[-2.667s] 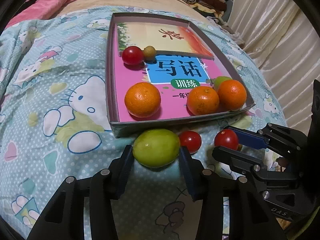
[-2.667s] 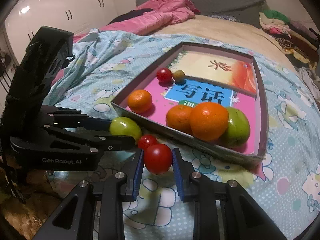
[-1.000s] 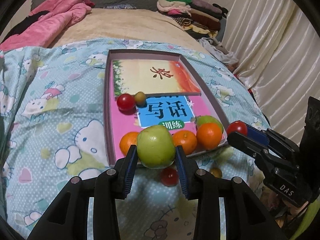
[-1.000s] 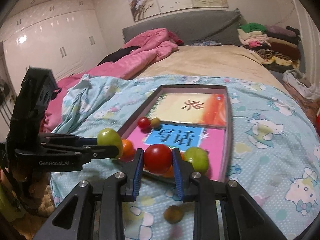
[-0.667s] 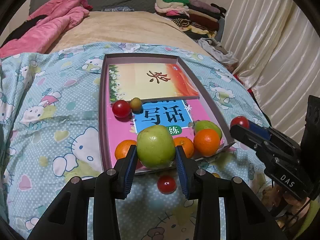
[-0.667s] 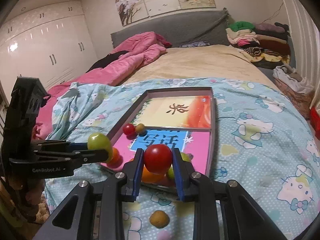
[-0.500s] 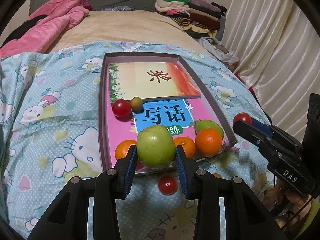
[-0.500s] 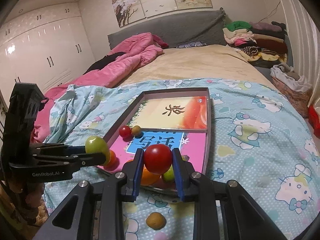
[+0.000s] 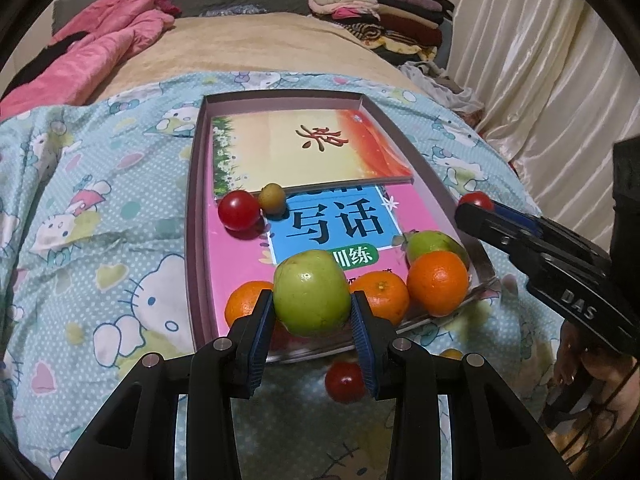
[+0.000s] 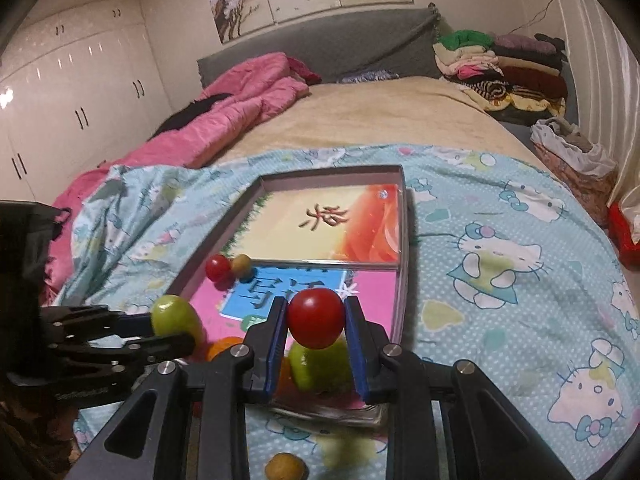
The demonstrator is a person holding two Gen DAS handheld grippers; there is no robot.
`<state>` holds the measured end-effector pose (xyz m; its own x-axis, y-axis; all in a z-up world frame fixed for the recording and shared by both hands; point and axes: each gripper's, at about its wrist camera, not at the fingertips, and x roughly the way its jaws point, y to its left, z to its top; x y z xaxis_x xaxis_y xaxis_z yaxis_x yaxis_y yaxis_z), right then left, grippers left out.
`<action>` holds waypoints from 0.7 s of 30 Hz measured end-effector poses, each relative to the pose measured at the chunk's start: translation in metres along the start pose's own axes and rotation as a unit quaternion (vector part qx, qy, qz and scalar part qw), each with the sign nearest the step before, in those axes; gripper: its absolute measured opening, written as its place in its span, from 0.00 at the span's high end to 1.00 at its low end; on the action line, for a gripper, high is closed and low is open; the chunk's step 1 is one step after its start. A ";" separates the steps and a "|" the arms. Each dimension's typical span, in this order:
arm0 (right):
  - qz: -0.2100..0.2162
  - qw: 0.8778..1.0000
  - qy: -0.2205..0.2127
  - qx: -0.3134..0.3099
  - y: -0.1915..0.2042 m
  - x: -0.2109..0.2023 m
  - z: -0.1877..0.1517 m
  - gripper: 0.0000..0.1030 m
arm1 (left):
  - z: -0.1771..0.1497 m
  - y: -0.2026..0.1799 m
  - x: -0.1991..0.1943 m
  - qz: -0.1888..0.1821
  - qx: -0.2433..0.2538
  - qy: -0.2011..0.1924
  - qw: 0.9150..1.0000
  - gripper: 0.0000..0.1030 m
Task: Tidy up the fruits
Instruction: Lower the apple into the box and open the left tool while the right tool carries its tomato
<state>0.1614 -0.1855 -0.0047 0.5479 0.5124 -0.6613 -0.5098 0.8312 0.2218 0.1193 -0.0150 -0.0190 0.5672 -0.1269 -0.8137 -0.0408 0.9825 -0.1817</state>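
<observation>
My left gripper [image 9: 312, 318] is shut on a green apple [image 9: 311, 293], held above the near edge of the shallow box [image 9: 195, 216]. My right gripper [image 10: 316, 322] is shut on a red tomato [image 10: 316, 317], held above the box's near right corner [image 10: 404, 264]. In the box lie a red tomato [image 9: 239, 209], a small brown fruit [image 9: 272, 198], three oranges [image 9: 437, 277] and a second green apple [image 9: 434, 241]. On the bedspread in front of the box lie another red tomato [image 9: 345, 381] and a small brown fruit [image 10: 286, 467].
The box holds two books [image 9: 308, 152] and sits on a Hello Kitty bedspread [image 9: 100, 248]. A pink quilt [image 10: 224, 108] lies far left and folded clothes [image 10: 500, 68] far right. A curtain [image 9: 560, 72] hangs right of the bed.
Both grippers have lifted their fruits off the bedspread and pulled up and back. In the last half second the right gripper has drifted slightly toward the box.
</observation>
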 end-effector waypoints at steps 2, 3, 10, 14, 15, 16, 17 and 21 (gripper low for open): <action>0.000 1.000 0.010 0.006 -0.003 0.007 -0.001 0.72 | 0.001 0.000 0.001 0.000 0.002 -0.001 1.000 0.62; -0.004 1.000 0.016 0.009 -0.005 0.010 -0.001 0.72 | 0.001 -0.001 0.001 0.000 0.002 -0.002 1.000 0.62; -0.028 0.999 0.032 0.003 -0.011 0.028 0.004 0.72 | 0.006 -0.003 0.006 -0.002 0.008 -0.009 1.000 0.62; -0.034 0.998 0.053 0.006 -0.016 0.040 0.003 0.72 | 0.010 -0.005 0.008 -0.003 0.012 -0.011 1.000 0.62; -0.036 0.998 0.057 0.006 -0.017 0.042 0.002 0.72 | 0.010 -0.006 0.009 -0.005 0.013 -0.011 1.000 0.62; -0.034 0.998 0.056 0.008 -0.017 0.041 0.001 0.72 | 0.011 -0.006 0.010 -0.006 0.013 -0.011 1.000 0.62; -0.035 0.998 0.055 0.010 -0.018 0.041 0.001 0.72 | 0.012 -0.006 0.011 -0.006 0.013 -0.012 1.000 0.62; -0.037 0.998 0.055 0.013 -0.019 0.041 0.001 0.72 | 0.013 -0.006 0.012 -0.008 0.010 -0.012 1.000 0.62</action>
<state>0.1943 -0.1799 -0.0354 0.5065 0.4239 -0.7509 -0.4532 0.8717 0.1864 0.1372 -0.0207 -0.0206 0.5865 -0.1393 -0.7979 -0.0148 0.9831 -0.1826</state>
